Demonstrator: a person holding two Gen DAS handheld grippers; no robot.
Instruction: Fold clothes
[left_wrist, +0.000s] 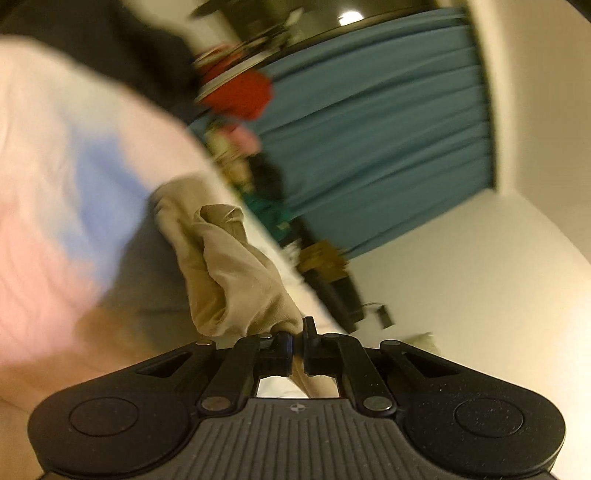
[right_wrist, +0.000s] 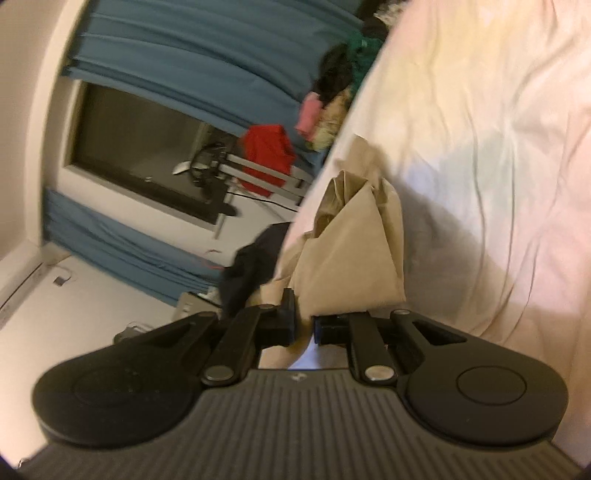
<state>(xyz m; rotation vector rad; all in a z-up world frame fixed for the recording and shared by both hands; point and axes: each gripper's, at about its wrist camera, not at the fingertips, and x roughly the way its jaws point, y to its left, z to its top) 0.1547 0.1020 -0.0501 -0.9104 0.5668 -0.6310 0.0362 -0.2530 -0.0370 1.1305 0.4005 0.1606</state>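
Beige garment (left_wrist: 229, 273) pinched by left tool (left_wrist: 295, 332), right tool (right_wrist: 303, 314); bg blurred.

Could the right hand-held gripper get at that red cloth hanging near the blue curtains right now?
Probably not. The right hand-held gripper is shut on the crumpled beige cloth garment, and the red cloth hangs well beyond the pale bedsheet's edge; it would have to let go first.

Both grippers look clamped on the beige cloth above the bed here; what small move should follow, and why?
Probably draw the two grippers apart to spread it. The left gripper and right gripper each pinch the crumpled beige fabric garment, which hangs bunched over the pale bedsheet, not yet flat enough to fold.
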